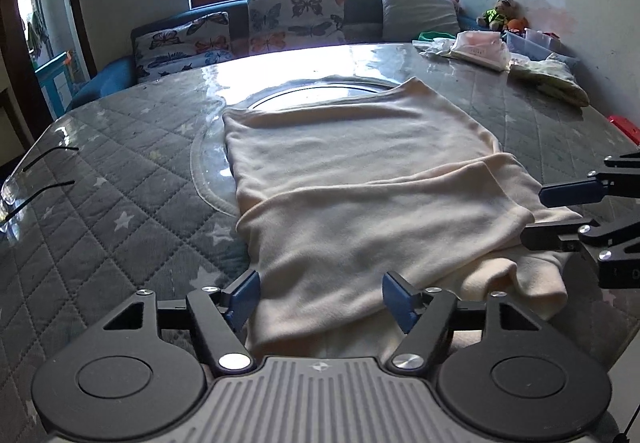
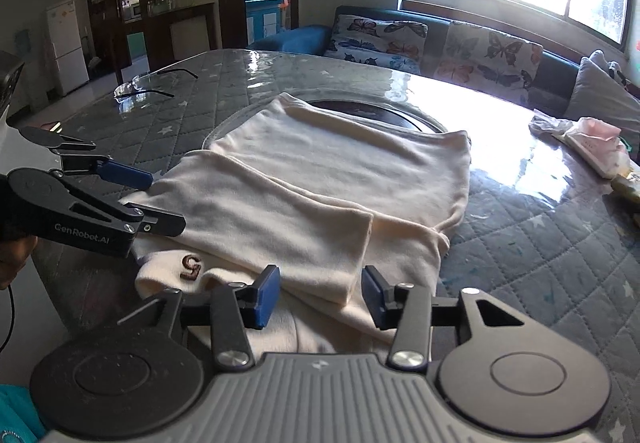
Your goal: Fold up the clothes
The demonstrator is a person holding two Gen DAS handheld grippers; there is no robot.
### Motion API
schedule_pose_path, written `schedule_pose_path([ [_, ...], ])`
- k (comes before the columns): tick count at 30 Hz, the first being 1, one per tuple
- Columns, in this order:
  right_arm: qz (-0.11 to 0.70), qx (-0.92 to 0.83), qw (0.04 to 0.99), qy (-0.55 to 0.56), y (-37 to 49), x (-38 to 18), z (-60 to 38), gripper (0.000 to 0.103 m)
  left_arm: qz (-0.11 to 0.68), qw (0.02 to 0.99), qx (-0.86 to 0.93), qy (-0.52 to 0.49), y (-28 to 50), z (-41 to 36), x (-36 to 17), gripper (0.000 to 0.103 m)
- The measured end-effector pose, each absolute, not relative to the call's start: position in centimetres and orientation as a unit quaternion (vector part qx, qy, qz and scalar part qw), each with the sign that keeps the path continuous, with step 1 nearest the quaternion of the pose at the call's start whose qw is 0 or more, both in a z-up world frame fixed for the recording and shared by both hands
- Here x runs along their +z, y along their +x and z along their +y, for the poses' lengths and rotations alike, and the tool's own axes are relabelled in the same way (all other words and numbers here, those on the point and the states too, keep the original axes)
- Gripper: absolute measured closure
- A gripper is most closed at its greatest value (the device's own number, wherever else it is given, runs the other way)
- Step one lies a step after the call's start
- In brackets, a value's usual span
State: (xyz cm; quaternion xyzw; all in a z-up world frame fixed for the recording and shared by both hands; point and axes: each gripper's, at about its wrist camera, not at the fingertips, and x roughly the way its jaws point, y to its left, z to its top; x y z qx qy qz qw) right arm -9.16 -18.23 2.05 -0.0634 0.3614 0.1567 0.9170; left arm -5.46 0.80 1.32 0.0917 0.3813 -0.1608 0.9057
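Observation:
A cream garment (image 1: pixel 360 179) lies flat on the quilted grey table (image 1: pixel 120 171), its sleeves folded across the body. It also shows in the right wrist view (image 2: pixel 320 183), where a small brown letter badge (image 2: pixel 191 266) sits near its collar. My left gripper (image 1: pixel 320 297) is open over the garment's near edge, empty. My right gripper (image 2: pixel 320 299) is open over the near edge by the folded sleeve, empty. It also shows at the right in the left wrist view (image 1: pixel 556 215). The left gripper appears at the left in the right wrist view (image 2: pixel 160 199).
Eyeglasses (image 2: pixel 140 87) lie at the table's far left. A pile of clothes and bags (image 1: pixel 492 51) sits at the far right corner. A round glass inset (image 1: pixel 320 91) lies under the garment. A sofa with butterfly cushions (image 1: pixel 240 27) stands behind the table.

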Motion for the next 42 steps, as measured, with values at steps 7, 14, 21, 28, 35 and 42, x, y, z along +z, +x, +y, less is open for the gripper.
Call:
schedule_pose_path([
  [7, 0.355, 0.147, 0.921, -0.072, -11.1, 2.5, -18.6, 0.053, 0.382, 0.905, -0.159, 0.102, -6.7, 0.6, 1.6, 0.022],
  [14, 0.356, 0.134, 0.921, -0.079, -13.2, 2.3, -18.9, 0.051, 0.371, 0.907, -0.164, 0.111, -8.2, 0.6, 2.1, 0.019],
  [21, 0.362, 0.128, 0.919, -0.092, -14.8, 1.4, -18.6, 0.051, 0.36, 0.908, -0.174, 0.122, -9.8, 1.0, 2.2, 0.019],
  [28, 0.366, 0.121, 0.917, -0.103, -16.0, 0.7, -18.1, 0.051, 0.332, 0.902, -0.22, 0.164, -12.3, 0.8, 1.8, 0.022],
  [35, 0.368, 0.118, 0.915, -0.117, -16.3, 0.4, -17.6, 0.051, 0.305, 0.895, -0.26, 0.196, -13.5, 0.5, 1.1, 0.036],
  [42, 0.368, 0.129, 0.911, -0.133, -15.8, 0.2, -17.0, 0.051, 0.291, 0.883, -0.286, 0.233, -13.0, -0.3, -0.1, 0.045],
])
